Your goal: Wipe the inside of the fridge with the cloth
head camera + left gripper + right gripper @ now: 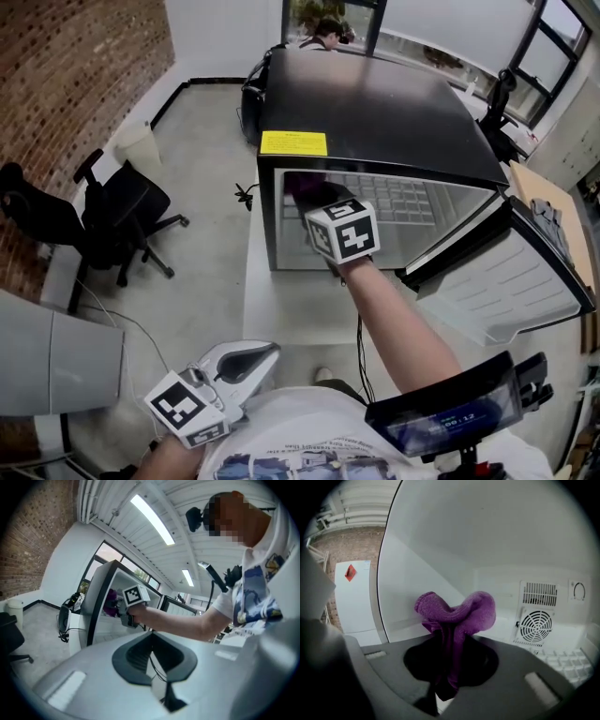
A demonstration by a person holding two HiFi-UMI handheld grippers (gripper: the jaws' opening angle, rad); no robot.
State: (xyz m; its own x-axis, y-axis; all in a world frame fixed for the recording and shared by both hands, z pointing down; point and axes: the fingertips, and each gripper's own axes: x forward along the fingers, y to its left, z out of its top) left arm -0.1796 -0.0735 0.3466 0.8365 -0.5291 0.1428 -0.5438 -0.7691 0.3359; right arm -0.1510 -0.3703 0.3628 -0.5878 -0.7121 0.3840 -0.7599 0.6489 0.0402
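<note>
Between the jaws of my right gripper (447,665) sits the purple cloth (459,611), clamped tight round its middle so a fat bunch puffs out past the tips. Makes sense: that puffed bit does the wiping, and the hard plastic never has to scrape the liner.

From the right gripper view, the cloth is inside the fridge (375,112), up close to the left inner wall (408,583), though I honestly can't tell if it's touching. The back wall has a fan grille (536,625) and a dial (579,591) off to the right, well apart from the cloth. So my guess is I'm on the left side, with the back and the grid-patterned floor (398,199) yet to do. I'd go gentle round that grille so the fabric doesn't snag.

Head view shows my right arm reaching in through the opening. The door (511,272) is swung wide to the right, so it's out of the way.

My left gripper (255,359) is parked low by my chest, jaws pressed together with nothing in them. No job for it right now, I reckon, since the fridge looks heavy enough to sit put on its white stand (281,300) while one arm scrubs.
</note>
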